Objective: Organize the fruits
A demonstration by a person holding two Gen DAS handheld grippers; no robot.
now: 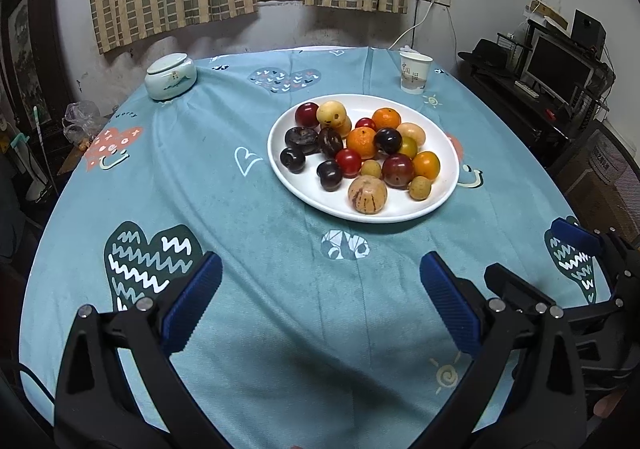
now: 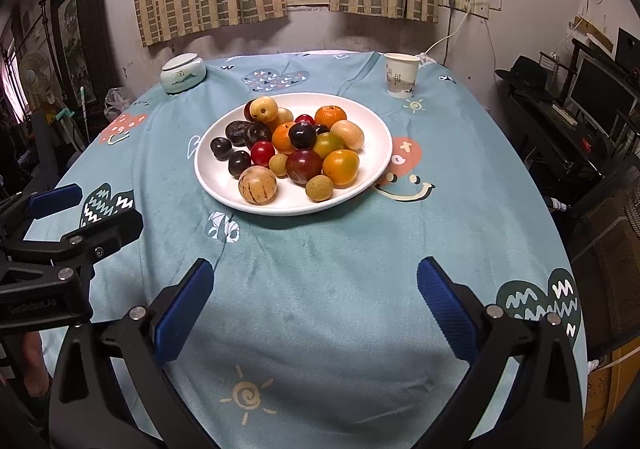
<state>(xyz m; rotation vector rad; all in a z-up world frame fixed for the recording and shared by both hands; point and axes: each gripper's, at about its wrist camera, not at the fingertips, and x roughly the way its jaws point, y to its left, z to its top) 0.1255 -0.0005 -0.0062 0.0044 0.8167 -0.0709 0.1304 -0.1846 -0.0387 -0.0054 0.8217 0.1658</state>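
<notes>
A white plate point(image 1: 444, 189) point(image 2: 216, 173) sits on the teal tablecloth, piled with several fruits: oranges point(image 1: 361, 141) point(image 2: 340, 167), dark plums point(image 1: 397, 170) point(image 2: 304, 166), red cherry tomatoes point(image 1: 348, 162), small yellow fruits and a striped round melon point(image 1: 367, 194) point(image 2: 257, 184). My left gripper point(image 1: 320, 301) is open and empty, above the cloth in front of the plate. My right gripper point(image 2: 314, 301) is open and empty, also in front of the plate. Each gripper shows at the other view's edge.
A lidded ceramic jar point(image 1: 170, 76) point(image 2: 183, 73) stands at the back left of the table. A paper cup point(image 1: 415, 72) point(image 2: 401, 75) stands at the back right. A desk with a monitor point(image 1: 560, 69) is to the right.
</notes>
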